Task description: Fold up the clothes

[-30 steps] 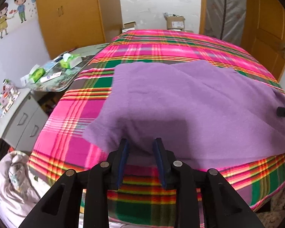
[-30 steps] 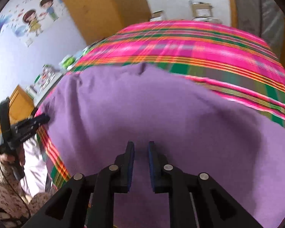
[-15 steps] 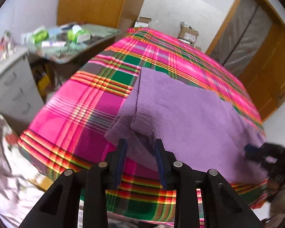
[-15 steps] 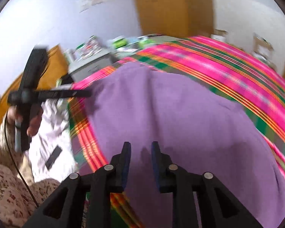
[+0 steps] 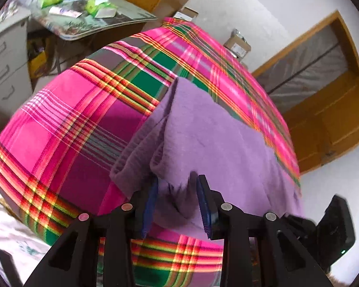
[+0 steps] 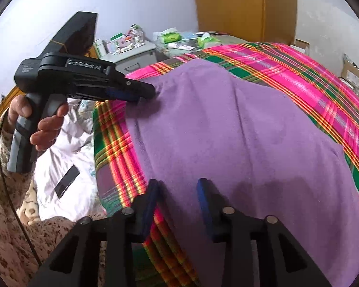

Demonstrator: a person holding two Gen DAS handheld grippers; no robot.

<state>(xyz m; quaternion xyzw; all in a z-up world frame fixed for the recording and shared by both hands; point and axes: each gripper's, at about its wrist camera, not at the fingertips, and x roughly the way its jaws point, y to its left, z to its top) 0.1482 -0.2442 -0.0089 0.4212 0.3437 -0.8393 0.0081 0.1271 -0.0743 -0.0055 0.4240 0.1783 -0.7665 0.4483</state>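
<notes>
Purple garment [image 6: 239,143] is lying spread on the plaid bed [image 5: 67,138]. Left claw [image 5: 177,186] is sitting released around the garment's bunched corner; right claw [image 6: 177,189] is hovering released over its near edge.

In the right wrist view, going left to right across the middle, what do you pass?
Hand on the grip, left gripper reaching the purple cloth's corner, then the cloth itself, then the pink plaid blanket, then a cardboard box.
</notes>
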